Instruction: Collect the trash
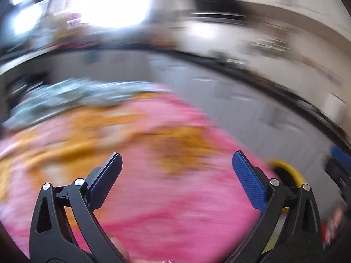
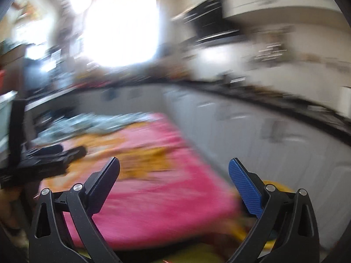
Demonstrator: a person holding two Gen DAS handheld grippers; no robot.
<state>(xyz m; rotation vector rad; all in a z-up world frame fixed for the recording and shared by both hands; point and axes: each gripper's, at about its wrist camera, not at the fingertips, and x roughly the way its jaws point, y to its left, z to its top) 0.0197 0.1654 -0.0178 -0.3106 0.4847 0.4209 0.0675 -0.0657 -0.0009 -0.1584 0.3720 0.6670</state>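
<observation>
The left gripper (image 1: 176,164) stands wide apart, its black-and-blue fingers (image 1: 249,182) spread with nothing between them, held above a pink cloth with orange patches (image 1: 175,197) that fills the view from 6 to 9 o'clock. The right gripper (image 2: 174,171) is likewise spread wide and holds nothing, above the same pink cloth (image 2: 164,197). Both views are heavily smeared by motion blur, so small things cannot be made out, and no piece of trash can be told for certain in either one.

In the left wrist view a yellow round object (image 1: 287,171) shows at 4 o'clock, just behind the blue finger pad and beside the cloth's edge; what it is cannot be told. A grey-blue patterned fabric (image 1: 72,96) lies at the cloth's far end, toward 10 o'clock. Pale cabinet fronts (image 1: 241,100) under a dark countertop (image 1: 252,74) curve from 12 to 3 o'clock.

In the right wrist view the yellow object (image 2: 278,186) sits at 4 o'clock behind the blue pad. The other gripper shows as a black shape (image 2: 43,160) at 9 o'clock over the cloth. A bright window (image 2: 118,28) glares at 11 o'clock
</observation>
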